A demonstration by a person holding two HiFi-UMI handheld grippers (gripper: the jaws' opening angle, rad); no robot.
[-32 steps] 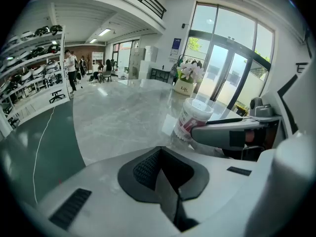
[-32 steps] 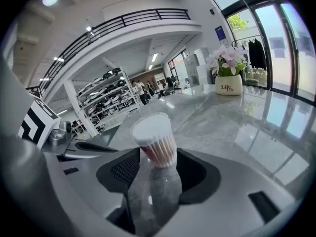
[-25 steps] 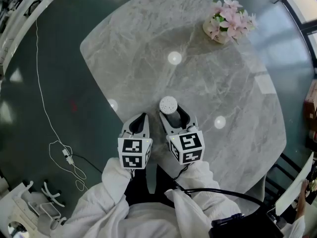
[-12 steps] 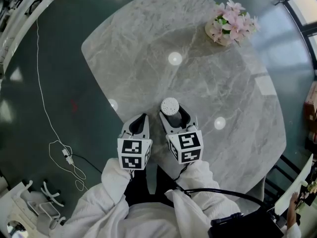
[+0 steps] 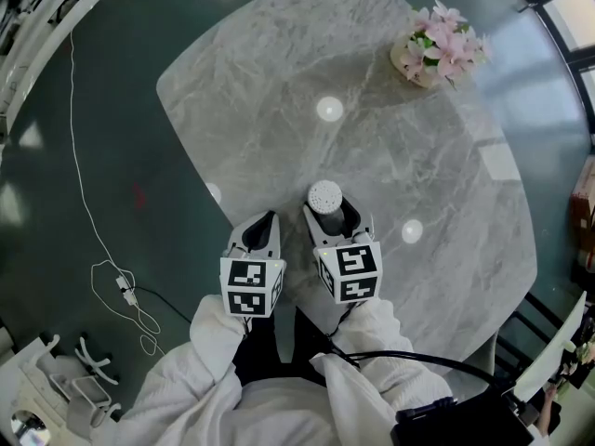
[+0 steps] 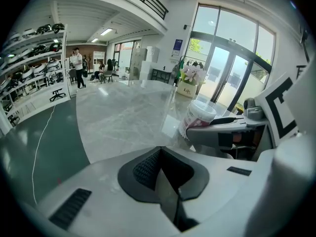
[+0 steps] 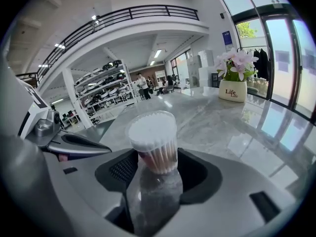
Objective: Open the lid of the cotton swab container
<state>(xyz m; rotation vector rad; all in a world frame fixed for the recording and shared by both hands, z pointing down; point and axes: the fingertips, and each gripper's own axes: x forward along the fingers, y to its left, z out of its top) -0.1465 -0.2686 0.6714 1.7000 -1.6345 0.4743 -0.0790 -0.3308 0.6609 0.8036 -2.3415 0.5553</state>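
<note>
Grey marble table (image 5: 279,82), teal floor (image 5: 112,156)

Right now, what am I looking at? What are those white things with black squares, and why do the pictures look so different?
A person in white sleeves holds a white plastic tool in each hand: the left gripper and the right gripper. The cubes with black squares are part of them. One picture comes from a camera on the person's head, looking down. The other two come from cameras riding on the grippers, looking along their fingers. On the grey marble table stand a clear round cotton swab container and, far off, a small white pot of pink flowers. The left gripper's fingers are shut on nothing. The right gripper's fingers have just been opening, with the swab container standing between them.
</note>
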